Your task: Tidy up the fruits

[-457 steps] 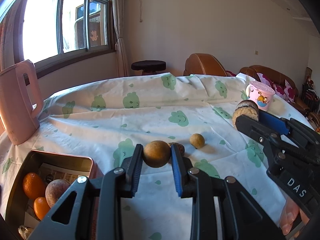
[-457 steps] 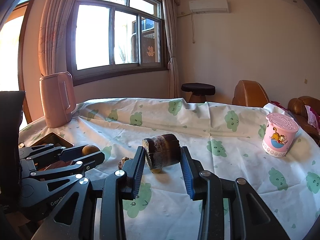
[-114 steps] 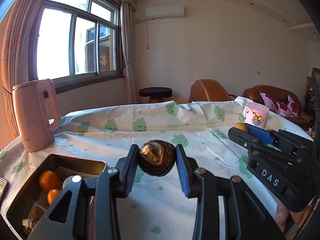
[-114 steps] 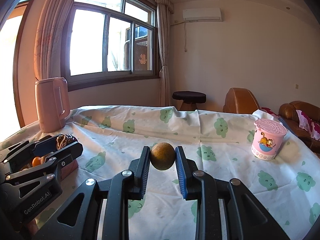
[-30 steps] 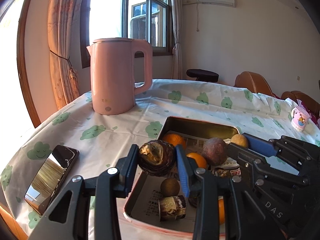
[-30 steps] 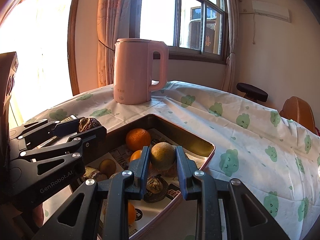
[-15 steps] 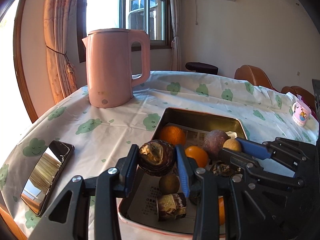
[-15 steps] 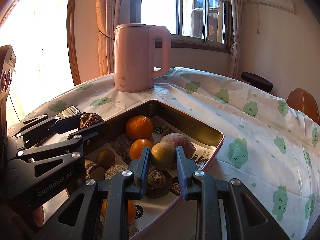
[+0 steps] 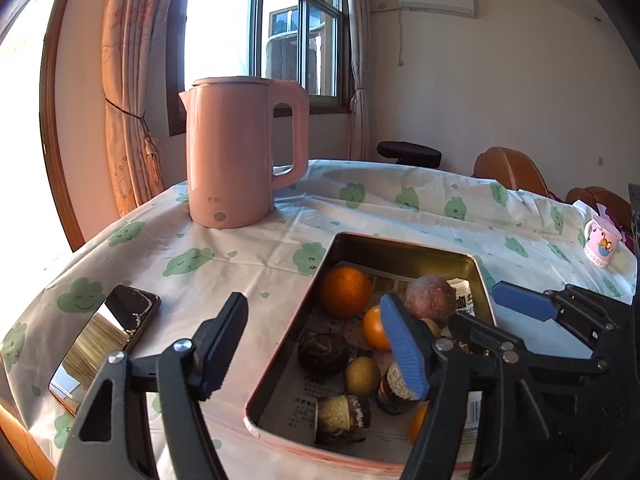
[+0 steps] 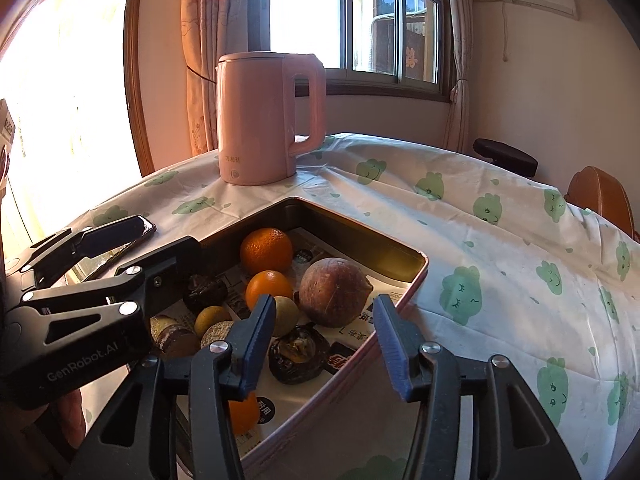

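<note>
Both grippers hang over the rectangular metal tin lined with newspaper (image 9: 400,246), which sits near the tabletop's window-side edge, just in front of the pink electric kettle (image 9: 240,152). My left gripper (image 9: 316,344) has just let its jaws spread and nothing sits between them; the wrinkled dark brown fruit (image 9: 324,352) lies on the paper below, beside a small yellow-brown round fruit (image 9: 362,376). My right gripper (image 10: 320,336) has also just been opening its jaws, and they stand clear of everything; the greenish-tan round fruit (image 10: 286,314) rests in the tin just past its left pad, against the big russet-brown fruit (image 10: 334,296). Two oranges (image 10: 266,250) and some cut brown pieces fill the rest.

So the fruit is all in the tin, as far as I can see; no loose fruit shows on the cloth. I judge the step in hand is the release. To do it well I would hold both wrists steady with the jaws wide, then draw back along the line I came in on so no pad nudges a fruit or catches the tin's rim. The dark phone (image 9: 104,340) by the near-left edge needs a wide berth.
</note>
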`<state>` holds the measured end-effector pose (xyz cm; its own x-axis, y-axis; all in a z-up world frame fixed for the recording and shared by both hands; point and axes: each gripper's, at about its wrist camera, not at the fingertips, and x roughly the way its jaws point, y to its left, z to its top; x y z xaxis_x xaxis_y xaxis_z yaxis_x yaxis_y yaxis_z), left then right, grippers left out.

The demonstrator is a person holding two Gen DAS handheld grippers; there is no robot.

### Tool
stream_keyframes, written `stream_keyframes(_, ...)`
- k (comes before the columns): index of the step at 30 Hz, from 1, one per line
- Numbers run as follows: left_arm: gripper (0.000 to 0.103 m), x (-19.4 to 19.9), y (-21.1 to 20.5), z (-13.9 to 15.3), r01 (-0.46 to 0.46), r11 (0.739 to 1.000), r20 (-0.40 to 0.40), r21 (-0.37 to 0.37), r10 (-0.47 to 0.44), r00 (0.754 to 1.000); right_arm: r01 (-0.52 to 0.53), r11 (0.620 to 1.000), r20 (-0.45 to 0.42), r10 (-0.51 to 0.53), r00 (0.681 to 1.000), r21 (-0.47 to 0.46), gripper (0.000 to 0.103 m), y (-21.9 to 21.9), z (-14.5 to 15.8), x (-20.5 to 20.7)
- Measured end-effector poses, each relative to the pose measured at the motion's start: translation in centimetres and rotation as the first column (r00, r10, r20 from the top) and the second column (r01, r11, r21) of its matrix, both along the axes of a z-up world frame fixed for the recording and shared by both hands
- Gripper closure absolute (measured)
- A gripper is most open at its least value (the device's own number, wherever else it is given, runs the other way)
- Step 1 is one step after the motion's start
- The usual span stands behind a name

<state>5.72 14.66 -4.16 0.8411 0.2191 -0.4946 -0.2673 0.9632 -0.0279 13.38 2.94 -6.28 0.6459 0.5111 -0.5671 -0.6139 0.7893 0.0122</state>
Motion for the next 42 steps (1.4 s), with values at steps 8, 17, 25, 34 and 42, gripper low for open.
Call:
stream_keyframes(8,0.026,-1.1,-1.4,1.2,0.013,1.0,0.067,0.016,-0.014,0.998,0.065,0.997,0.094,-0.069,0.993,0.045,0.042,-2.7,2.0,-1.2)
stream_keyframes(17,0.026,-1.6,-2.1,1.5,0.015,1.0,0.081,0.023,-0.017,0.997,0.094,0.992,0.114,-0.102,0.988,0.08,0.039,-4.3,2.8,-1.6)
stream_keyframes(25,0.026,-1.6,-2.3,1.6,0.017,1.0,0.082,0.023,-0.018,0.996,0.099,0.992,0.116,-0.109,0.987,0.084,0.039,-4.6,2.8,-1.8)
stream_keyframes(34,0.026,-1.6,-2.4,1.5,0.017,1.0,0.081,0.022,-0.018,0.997,0.103,0.991,0.117,-0.112,0.987,0.084,0.038,-4.9,2.7,-2.0)
stream_keyframes(42,0.016,-1.7,-2.4,1.5,0.007,1.0,0.088,0.026,-0.009,0.996,0.102,0.992,0.12,-0.111,0.986,0.08,0.037,-5.1,2.7,-2.1)
